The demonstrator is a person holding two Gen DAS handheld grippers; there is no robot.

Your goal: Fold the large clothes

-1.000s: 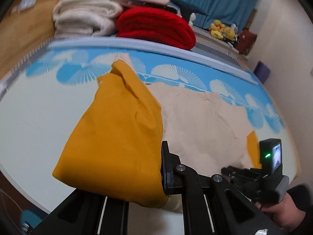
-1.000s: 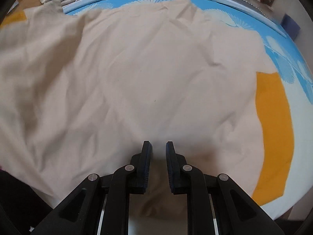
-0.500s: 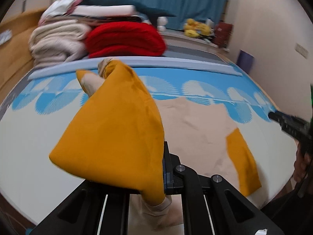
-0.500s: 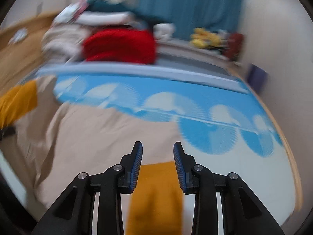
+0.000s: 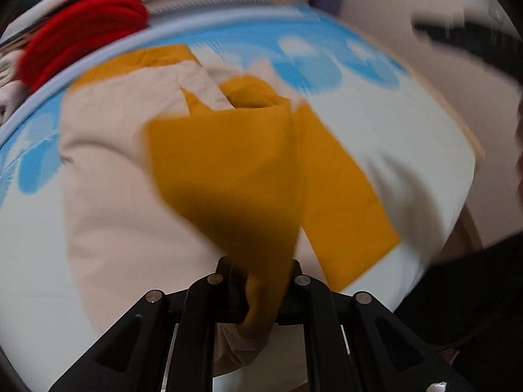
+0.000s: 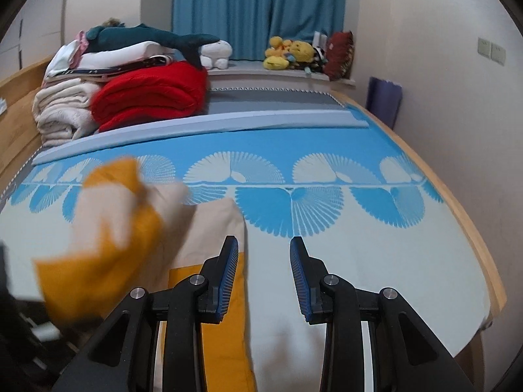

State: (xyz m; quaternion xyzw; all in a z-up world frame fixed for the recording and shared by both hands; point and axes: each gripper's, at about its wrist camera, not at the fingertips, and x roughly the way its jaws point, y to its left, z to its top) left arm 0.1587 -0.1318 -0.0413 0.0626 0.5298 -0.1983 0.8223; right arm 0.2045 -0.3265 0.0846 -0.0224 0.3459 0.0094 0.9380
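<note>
A beige garment (image 5: 124,215) with mustard-yellow sleeve ends lies on the bed. My left gripper (image 5: 261,281) is shut on one yellow sleeve end (image 5: 235,176) and holds it lifted over the beige body. The other yellow sleeve end (image 5: 343,209) lies flat to the right. In the right wrist view the lifted sleeve (image 6: 108,238) is a blur at the left. My right gripper (image 6: 263,274) is open and empty, above the flat yellow sleeve end (image 6: 225,343) and the bed sheet (image 6: 359,261).
A red blanket (image 6: 150,94), cream folded blankets (image 6: 62,111) and a teal plush shark (image 6: 147,37) are stacked at the head of the bed. Yellow plush toys (image 6: 287,54) sit on the window ledge. The bed's wooden edge (image 6: 464,215) runs along the right.
My left gripper has carried the yellow sleeve to the right, over the beige body. My right gripper has lifted off the beige cloth, swung right and opened wider.
</note>
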